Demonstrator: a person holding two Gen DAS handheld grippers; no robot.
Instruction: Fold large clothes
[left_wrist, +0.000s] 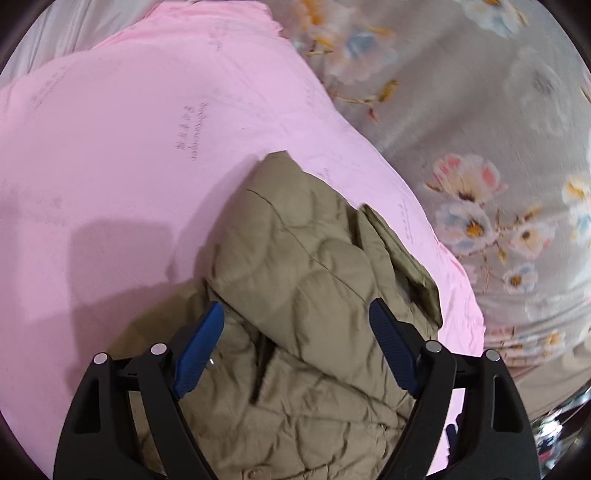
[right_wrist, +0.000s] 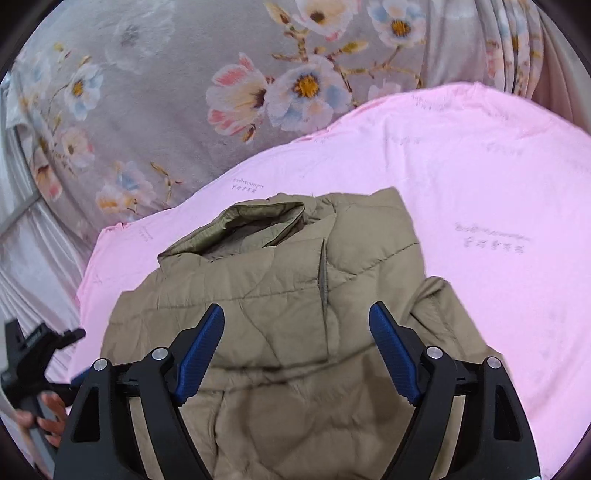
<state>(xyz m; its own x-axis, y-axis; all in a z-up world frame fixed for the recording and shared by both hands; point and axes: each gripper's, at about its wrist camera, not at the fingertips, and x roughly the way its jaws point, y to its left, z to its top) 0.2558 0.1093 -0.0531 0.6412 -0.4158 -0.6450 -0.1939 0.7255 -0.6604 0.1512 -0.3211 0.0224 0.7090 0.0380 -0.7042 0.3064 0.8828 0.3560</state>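
Note:
A khaki quilted jacket (left_wrist: 303, 280) lies partly folded on a pink sheet (left_wrist: 129, 147). My left gripper (left_wrist: 295, 314) is open and empty just above the jacket, its blue pads on either side of a folded layer. In the right wrist view the jacket (right_wrist: 295, 295) shows with its collar (right_wrist: 251, 229) at the far end and a pocket slit down the middle. My right gripper (right_wrist: 295, 314) is open and empty over the jacket's lower part. The left gripper's body (right_wrist: 29, 350) and the hand on it show at the left edge of the right wrist view.
A grey floral blanket (left_wrist: 461, 129) lies beside the pink sheet and also shows in the right wrist view (right_wrist: 166, 92). The pink sheet (right_wrist: 480, 184) spreads wide to the right of the jacket. Pale pleated fabric (right_wrist: 29, 266) hangs at the left.

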